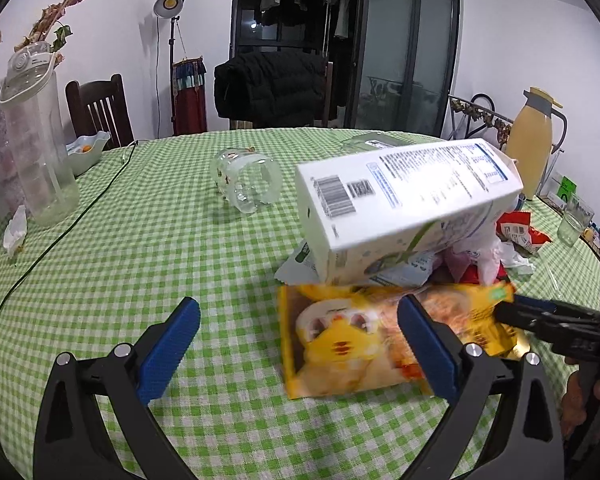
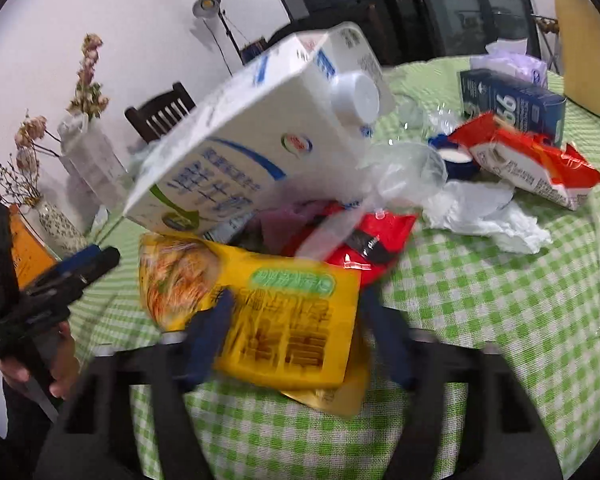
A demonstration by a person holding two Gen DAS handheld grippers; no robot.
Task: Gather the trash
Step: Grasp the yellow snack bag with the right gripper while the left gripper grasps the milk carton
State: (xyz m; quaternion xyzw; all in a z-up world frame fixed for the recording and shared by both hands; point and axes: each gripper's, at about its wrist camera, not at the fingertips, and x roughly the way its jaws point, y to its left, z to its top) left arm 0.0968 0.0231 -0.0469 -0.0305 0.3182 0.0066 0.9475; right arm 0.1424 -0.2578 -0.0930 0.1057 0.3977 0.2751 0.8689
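Observation:
A heap of trash lies on the green checked tablecloth. At its front is a yellow snack packet, and a white milk carton leans tilted on the heap behind it. My right gripper comes in from the right, its blue fingers pressed against the packet's near end, though that view is blurred. My left gripper hovers wide open just left of the packet, holding nothing; its right finger overlaps the packet. A red wrapper and clear plastic lie under the carton.
A glass mug lies on its side beyond the heap. A clear pitcher, vases and a black cable are at the left. A yellow thermos and drinking glass stand far right. More trash: red packet, blue carton, white tissue.

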